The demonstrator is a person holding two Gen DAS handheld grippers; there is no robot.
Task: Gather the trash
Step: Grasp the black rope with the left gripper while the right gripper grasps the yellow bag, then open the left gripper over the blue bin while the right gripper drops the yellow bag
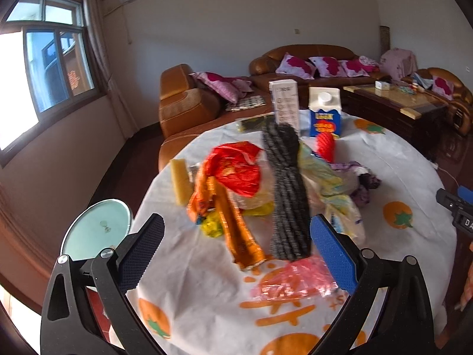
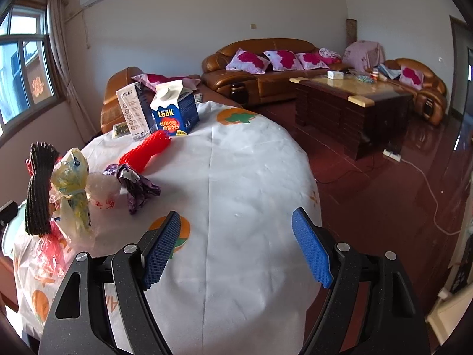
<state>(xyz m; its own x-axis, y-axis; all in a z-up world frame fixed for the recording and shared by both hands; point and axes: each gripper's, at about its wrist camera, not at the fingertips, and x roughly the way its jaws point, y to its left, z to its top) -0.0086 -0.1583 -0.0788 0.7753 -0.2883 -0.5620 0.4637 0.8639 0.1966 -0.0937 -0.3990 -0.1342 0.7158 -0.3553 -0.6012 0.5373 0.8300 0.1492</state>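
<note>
Trash lay heaped on the round table [image 2: 236, 177]: a black foam net sleeve [image 1: 288, 195], a red plastic bag [image 1: 236, 168], an orange wrapper [image 1: 233, 230] and a pink bag [image 1: 295, 281]. Behind them stood a capped blue milk carton [image 2: 174, 109] and a white box [image 2: 133, 112], contents unseen. The left gripper [image 1: 236, 251] hung spread over the pile; the right gripper [image 2: 236, 248] was spread above bare cloth.

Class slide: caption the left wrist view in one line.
Open left gripper hovers over a round table littered with trash: black foam net, orange wrapper, red bag.
</note>
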